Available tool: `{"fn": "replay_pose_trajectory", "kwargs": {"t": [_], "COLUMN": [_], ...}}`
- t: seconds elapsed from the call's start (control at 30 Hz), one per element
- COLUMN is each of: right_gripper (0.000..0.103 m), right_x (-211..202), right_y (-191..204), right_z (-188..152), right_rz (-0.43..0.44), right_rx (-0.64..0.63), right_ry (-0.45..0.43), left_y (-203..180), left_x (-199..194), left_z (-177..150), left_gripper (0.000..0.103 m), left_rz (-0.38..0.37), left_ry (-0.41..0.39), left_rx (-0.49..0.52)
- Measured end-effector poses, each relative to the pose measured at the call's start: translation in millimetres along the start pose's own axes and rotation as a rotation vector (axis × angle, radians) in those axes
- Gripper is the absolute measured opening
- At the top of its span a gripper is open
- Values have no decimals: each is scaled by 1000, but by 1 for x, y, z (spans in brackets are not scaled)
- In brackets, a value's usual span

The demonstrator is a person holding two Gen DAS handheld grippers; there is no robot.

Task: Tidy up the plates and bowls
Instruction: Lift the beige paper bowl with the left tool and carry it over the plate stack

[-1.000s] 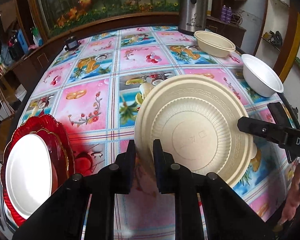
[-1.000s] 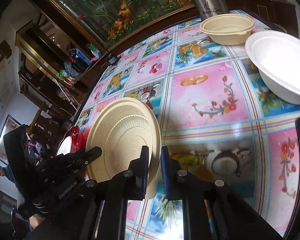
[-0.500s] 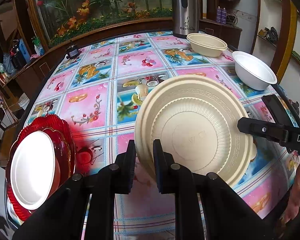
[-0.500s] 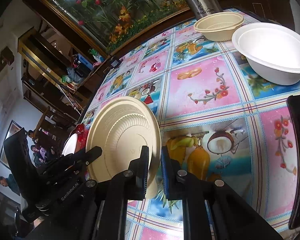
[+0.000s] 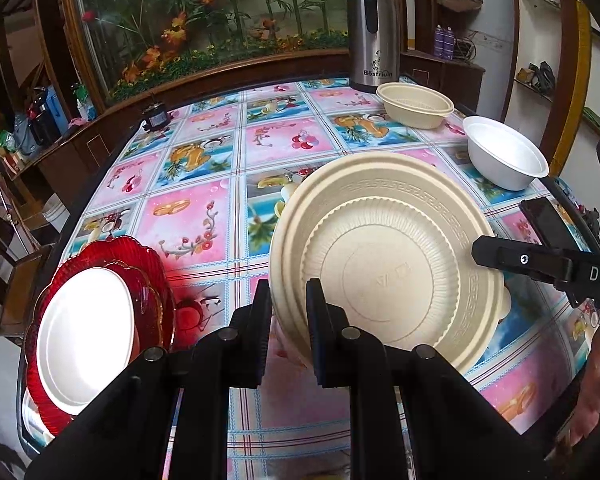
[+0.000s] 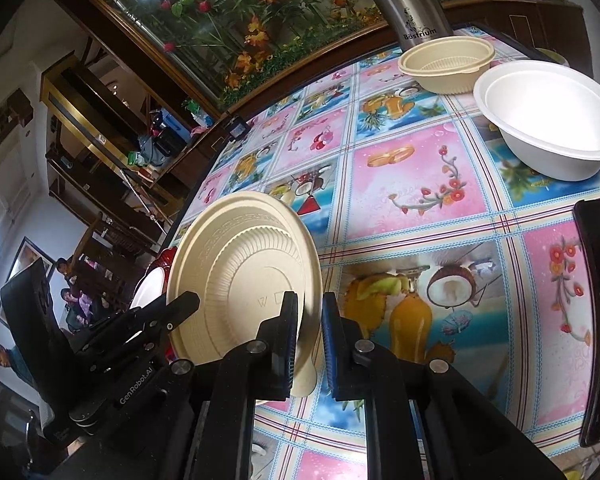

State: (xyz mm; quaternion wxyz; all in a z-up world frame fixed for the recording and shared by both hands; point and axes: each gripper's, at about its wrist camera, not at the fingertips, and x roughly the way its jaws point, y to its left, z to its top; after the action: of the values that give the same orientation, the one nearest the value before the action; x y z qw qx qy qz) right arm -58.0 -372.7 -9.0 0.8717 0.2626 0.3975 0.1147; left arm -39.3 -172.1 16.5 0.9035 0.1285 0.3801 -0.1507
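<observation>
You hold the beige plate [image 5: 384, 264] up on edge above the table [image 5: 204, 216], underside toward you, with both grippers at once. The left gripper [image 5: 288, 320] has its jaws clamped on the plate's lower rim, and the right gripper [image 6: 309, 336] has its jaws clenched on the opposite edge. Two grips on opposite edges probably keep the thin, light plate from swinging or bending while it is carried.

At the table's left edge a white plate [image 5: 84, 336] lies on stacked red plates [image 5: 156, 276], which looks like the plate pile this one belongs on. The beige bowl [image 5: 414, 104] and white bowl [image 5: 504, 156] sit apart at the far right, near the steel flask [image 5: 374, 28].
</observation>
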Motion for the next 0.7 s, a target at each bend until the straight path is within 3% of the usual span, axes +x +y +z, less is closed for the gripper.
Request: {"fn": "replay_pose_trajectory", "kwargs": {"t": [0.7], "right_gripper": [12], "right_x": [8], "right_y": [39], "right_z": [7], "right_rz": [-6], "right_rx": [-70], "right_ry": [6], "left_y": [34], "left_x": [-20], "left_z": [-4], "left_gripper": [15], "left_rz": [13], "left_ry": [-61], "left_rx": [-68]}}
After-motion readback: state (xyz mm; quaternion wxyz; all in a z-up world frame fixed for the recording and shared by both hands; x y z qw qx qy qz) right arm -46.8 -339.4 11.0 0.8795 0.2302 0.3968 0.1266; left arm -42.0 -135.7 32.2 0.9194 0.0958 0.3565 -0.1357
